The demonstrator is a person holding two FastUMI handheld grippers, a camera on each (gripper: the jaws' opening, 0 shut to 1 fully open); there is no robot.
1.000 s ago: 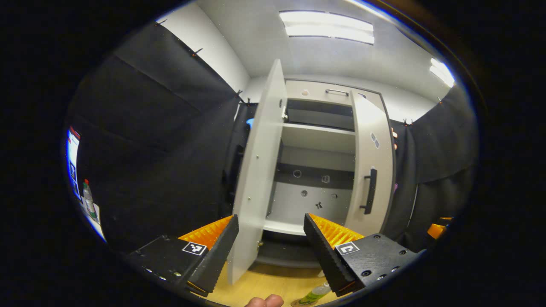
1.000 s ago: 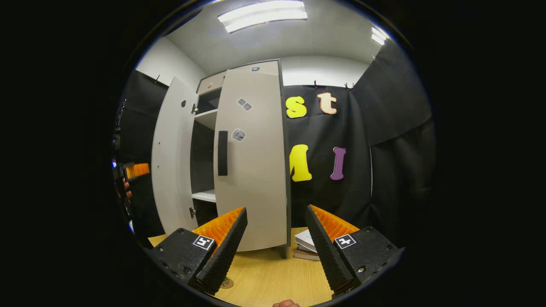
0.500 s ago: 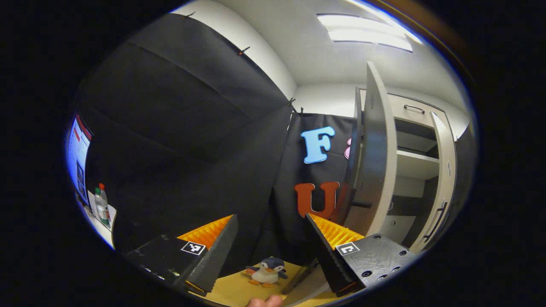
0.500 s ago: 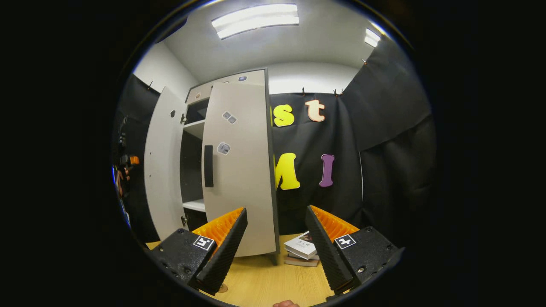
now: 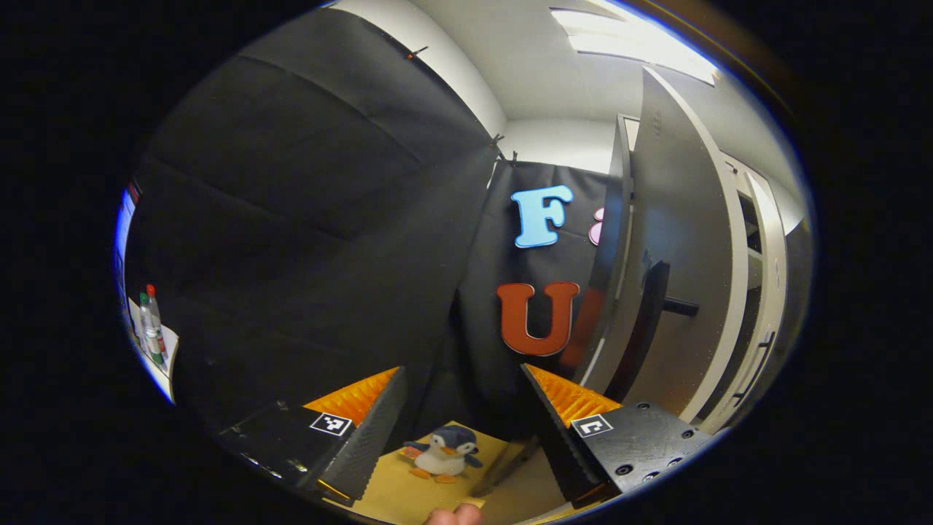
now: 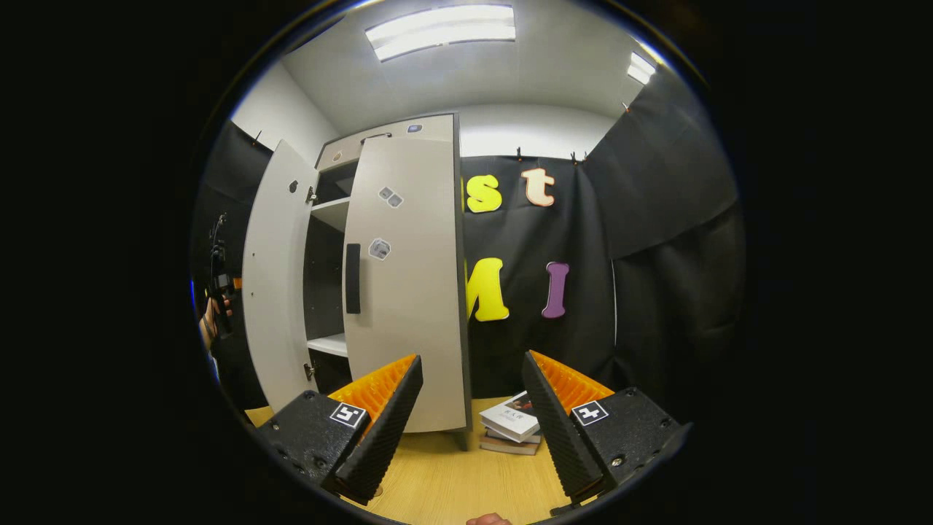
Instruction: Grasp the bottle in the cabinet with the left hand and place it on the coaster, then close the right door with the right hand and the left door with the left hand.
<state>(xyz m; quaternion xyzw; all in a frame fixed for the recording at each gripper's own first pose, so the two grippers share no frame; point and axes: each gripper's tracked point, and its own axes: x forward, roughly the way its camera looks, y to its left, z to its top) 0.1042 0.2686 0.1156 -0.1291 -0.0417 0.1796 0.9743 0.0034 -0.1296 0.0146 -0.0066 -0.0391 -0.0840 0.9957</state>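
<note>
Left door (image 5: 678,240): stiff hinged panel, light swing (est.); push outer face near bar handle (image 5: 645,332). Left gripper (image 5: 461,408) & right gripper (image 6: 470,401): jaws apart, empty. Right door (image 6: 408,277) nearly shut.

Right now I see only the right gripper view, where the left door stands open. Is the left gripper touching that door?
Observer: No. In the left gripper view, the left gripper is open and holds nothing. It faces the outer side of the left door, apart from it.
Operator: Does that outer side have a handle?
Observer: Yes, a dark handle sticks out from it, to the right of the gripper's fingers in the picture.
Operator: Is anything on the table on that side?
Observer: A penguin toy stands on the table, beside the door's lower edge.
</note>
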